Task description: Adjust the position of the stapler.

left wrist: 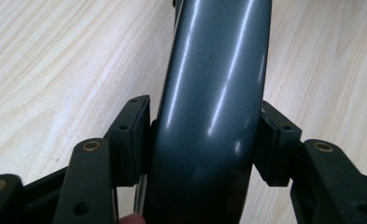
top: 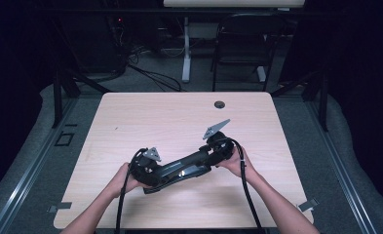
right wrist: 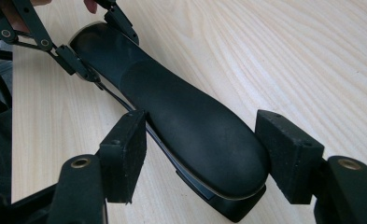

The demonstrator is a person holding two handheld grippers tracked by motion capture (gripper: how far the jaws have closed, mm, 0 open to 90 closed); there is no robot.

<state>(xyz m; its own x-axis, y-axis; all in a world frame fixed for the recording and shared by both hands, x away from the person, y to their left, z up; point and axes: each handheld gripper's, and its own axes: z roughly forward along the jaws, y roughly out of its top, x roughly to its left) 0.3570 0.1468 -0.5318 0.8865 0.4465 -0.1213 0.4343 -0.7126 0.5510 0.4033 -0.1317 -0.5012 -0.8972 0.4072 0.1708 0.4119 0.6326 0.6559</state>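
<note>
Your table (top: 130, 122) is a pale wood top, and nearly all of it is bare; a small dark round grommet (top: 220, 104) sits near its far edge. Behind it stand a dark chair (top: 242, 44) and a white table leg (top: 185, 48) on the grey floor.

The thing you are working on is a long dark stapler (top: 181, 168), lying on the near half of the table, a little toward you from the centre, running from lower left to upper right between your two hands. In the left gripper view its glossy grey top (left wrist: 209, 93) runs straight away from the camera over the wood grain.

Your left gripper (top: 147, 170) has hold of the stapler's left end. Its jaws are closed in on the body, both pads (left wrist: 132, 135) pressed flat against the sides.

Your right gripper (top: 216, 148) is at the stapler's other end. In the right gripper view the jaws stand apart on either side of the matt black rounded end (right wrist: 209, 140): the left pad (right wrist: 125, 154) looks to be touching it, though the angle makes that hard to confirm, and the right pad (right wrist: 288, 154) stands just beside it with a narrow gap.
</note>
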